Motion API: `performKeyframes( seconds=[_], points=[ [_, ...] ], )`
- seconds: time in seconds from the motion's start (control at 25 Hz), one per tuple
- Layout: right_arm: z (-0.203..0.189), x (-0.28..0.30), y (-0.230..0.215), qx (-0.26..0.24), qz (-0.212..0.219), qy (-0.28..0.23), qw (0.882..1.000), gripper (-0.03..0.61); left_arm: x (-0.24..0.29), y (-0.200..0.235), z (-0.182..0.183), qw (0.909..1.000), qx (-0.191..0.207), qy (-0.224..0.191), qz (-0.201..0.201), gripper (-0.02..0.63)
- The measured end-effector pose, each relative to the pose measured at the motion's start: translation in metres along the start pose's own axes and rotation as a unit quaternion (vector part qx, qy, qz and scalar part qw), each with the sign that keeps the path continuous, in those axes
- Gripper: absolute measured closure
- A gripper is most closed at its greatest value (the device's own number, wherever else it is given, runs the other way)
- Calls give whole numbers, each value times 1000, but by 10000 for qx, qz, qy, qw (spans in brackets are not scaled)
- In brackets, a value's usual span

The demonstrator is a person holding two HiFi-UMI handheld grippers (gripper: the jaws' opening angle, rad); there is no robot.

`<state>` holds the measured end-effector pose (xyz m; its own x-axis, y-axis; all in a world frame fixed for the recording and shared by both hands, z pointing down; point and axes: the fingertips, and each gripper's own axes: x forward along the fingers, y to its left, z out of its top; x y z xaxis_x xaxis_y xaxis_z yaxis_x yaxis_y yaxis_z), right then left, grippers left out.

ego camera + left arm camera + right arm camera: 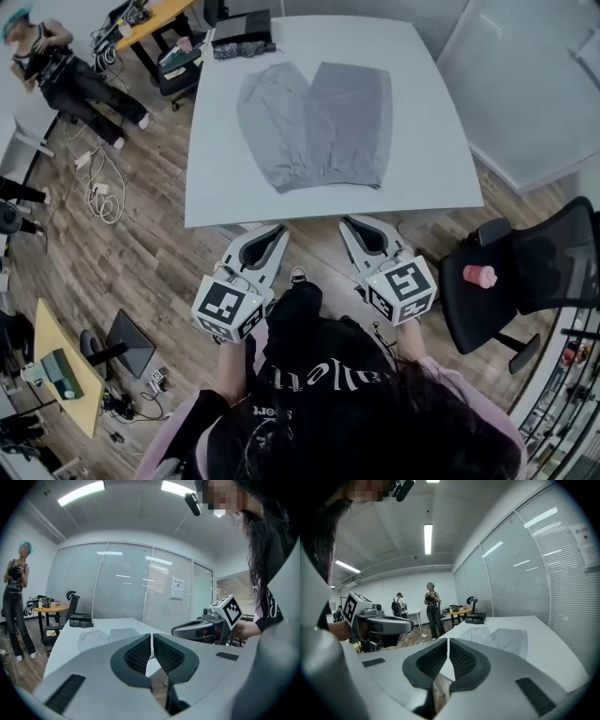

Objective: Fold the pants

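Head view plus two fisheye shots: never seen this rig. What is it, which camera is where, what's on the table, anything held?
There is no robot here. A person holds a hand-operated gripper in each hand. The head view comes from a camera on the person's head looking steeply down. It shows the left gripper and the right gripper, both short of the near edge of the white table.

The other two pictures come from wide-angle cameras riding on each gripper, looking along its fingers. Each one also catches the other gripper at its side.

On the table, grey pants lie spread flat. A dark bundle sits at the far edge.

Nothing is held. In each gripper view the fingers are closed together and empty, and neither gripper touches the pants.
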<state>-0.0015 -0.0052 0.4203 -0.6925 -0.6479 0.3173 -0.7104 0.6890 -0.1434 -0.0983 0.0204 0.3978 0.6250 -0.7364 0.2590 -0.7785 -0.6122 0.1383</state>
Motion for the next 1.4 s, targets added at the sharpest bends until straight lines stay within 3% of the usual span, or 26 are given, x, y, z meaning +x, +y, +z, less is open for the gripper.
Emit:
performKeyframes(
  seconds=[0.44, 0.72, 1.04, 1.24, 1.4],
  points=[
    [20, 61, -14, -3, -370, 141, 9992, 548, 10, 72, -2, 9993, 178, 276, -181, 580],
    [9, 69, -38, -4, -664, 328, 9973, 548, 31, 96, -35, 9980, 147, 600, -151, 580],
    [-3, 82, -78, -128, -706, 442, 9964, 548, 62, 112, -58, 9967, -15, 810, -40, 580],
    [-15, 90, -116, -104, -823, 496, 9953, 546, 83, 124, -84, 9915, -74, 1294, 117, 578],
    [-44, 97, -148, -80, -787, 835, 9934, 546, 100, 134, -106, 9864, -203, 1608, 257, 578]
  ],
)
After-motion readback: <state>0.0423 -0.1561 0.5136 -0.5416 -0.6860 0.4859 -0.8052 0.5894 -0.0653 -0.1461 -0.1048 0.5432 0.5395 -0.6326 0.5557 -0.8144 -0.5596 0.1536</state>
